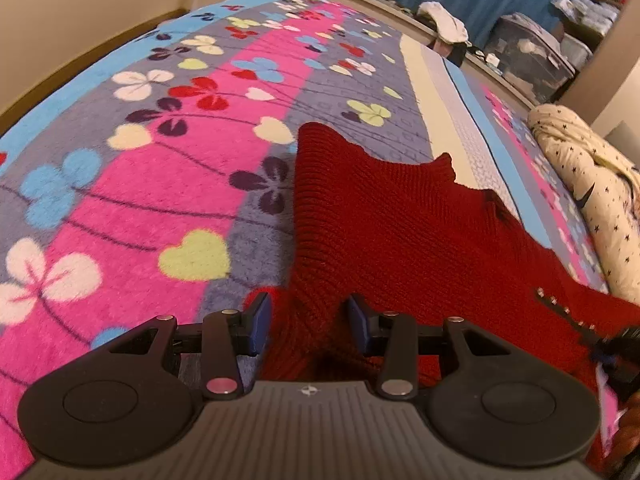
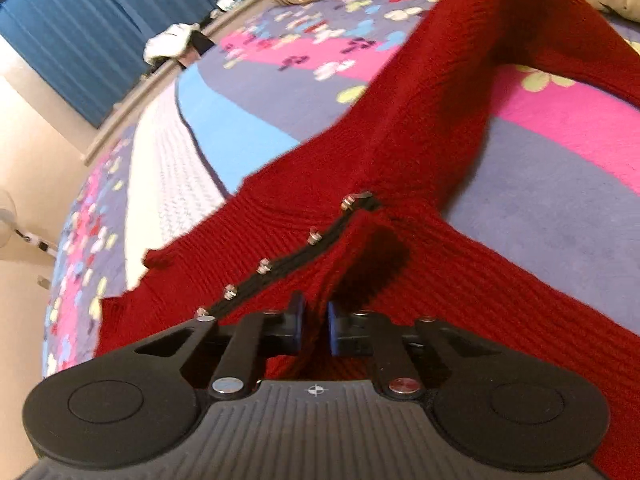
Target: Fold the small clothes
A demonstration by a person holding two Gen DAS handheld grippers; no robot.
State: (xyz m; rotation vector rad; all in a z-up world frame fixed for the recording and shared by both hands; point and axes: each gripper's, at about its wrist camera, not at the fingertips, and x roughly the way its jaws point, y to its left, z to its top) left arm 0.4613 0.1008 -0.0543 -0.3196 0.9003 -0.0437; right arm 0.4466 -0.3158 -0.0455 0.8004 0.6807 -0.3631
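- red ribbed knit sweater (image 1: 400, 216), one garment, lies partly on the fleece blanket with pink, grey and blue stripes and clover flowers (image 1: 132, 184) that covers the bed, with part of it raised toward both grippers.
- left gripper (image 1: 310, 322) has its two blue-padded fingers (image 1: 259, 320) part-way apart, with a bunched fold of the knit filling the gap between them; the pads look pressed against that fold.
- right gripper (image 2: 316, 328) has its two fingers (image 2: 298, 320) drawn close together, clamped on a thin ridge of the same sweater.
- one black trim strip with six small silver studs (image 2: 288, 252) runs along the knit just beside the right gripper's left finger.
- one long sleeve or band of the sweater stretches away toward the far edge of the bed in the right wrist view.
- one cream quilt with dark stars (image 1: 592, 184) lies bundled along the bed's far side.
- blue curtain (image 2: 80, 28) hangs beyond the bed.
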